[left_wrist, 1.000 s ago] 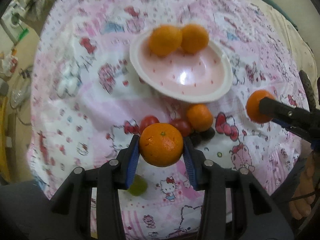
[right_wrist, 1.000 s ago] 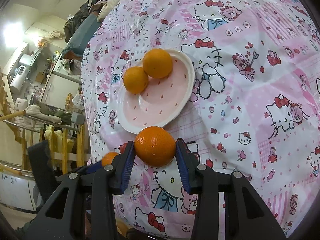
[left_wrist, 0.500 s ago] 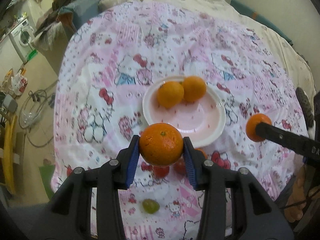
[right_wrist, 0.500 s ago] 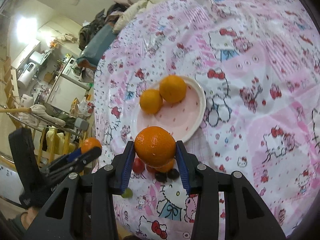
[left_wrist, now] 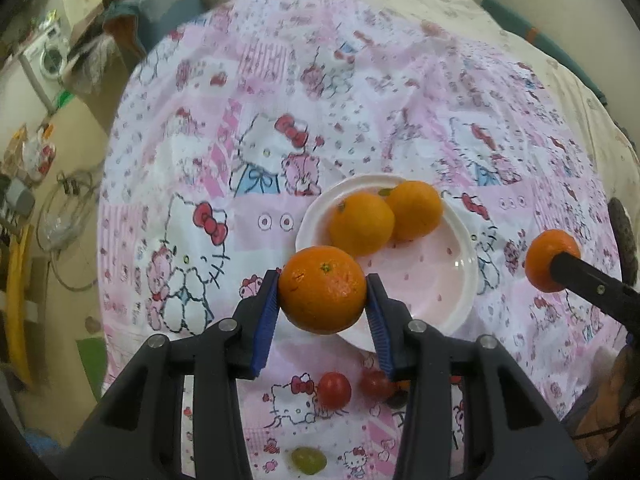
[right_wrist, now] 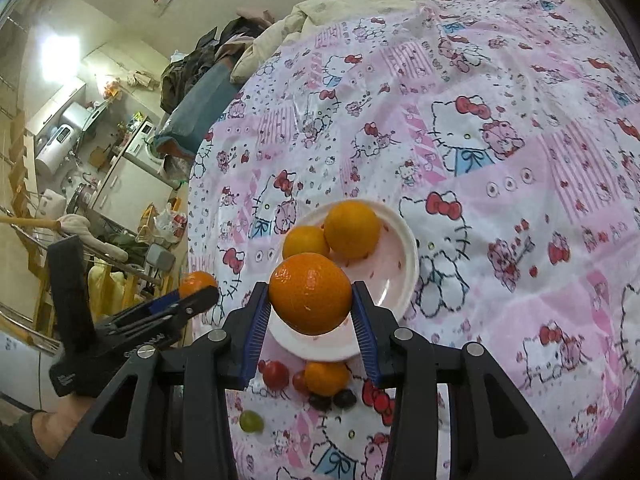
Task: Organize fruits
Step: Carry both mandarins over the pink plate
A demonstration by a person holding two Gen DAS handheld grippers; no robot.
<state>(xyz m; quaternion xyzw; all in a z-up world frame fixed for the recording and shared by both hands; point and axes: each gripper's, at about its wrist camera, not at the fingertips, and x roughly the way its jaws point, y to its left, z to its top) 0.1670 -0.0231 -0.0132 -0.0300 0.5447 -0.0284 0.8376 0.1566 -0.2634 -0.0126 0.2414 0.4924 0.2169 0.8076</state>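
My left gripper (left_wrist: pixel 322 295) is shut on an orange (left_wrist: pixel 322 289), held in the air over the near rim of a white and pink plate (left_wrist: pixel 448 292). Two oranges (left_wrist: pixel 362 224) lie side by side at the plate's far edge. My right gripper (right_wrist: pixel 310 299) is shut on another orange (right_wrist: pixel 309 292) above the same plate (right_wrist: pixel 394 276). From the left wrist view the right gripper's orange (left_wrist: pixel 549 259) hangs at the right. In the right wrist view the left gripper's orange (right_wrist: pixel 195 282) shows at the left.
On the pink cartoon-print cloth (left_wrist: pixel 320 120) near the plate lie two red tomatoes (left_wrist: pixel 334 389), a loose orange (right_wrist: pixel 327 377), dark grapes (right_wrist: pixel 333 400) and a green grape (left_wrist: pixel 308 460). The table's left edge drops to a cluttered floor (left_wrist: pixel 60 208). A hand (right_wrist: pixel 52 432) holds the left gripper.
Both grippers have risen and drawn back with their oranges still gripped. The plate and the loose fruit now look smaller and lie farther below.
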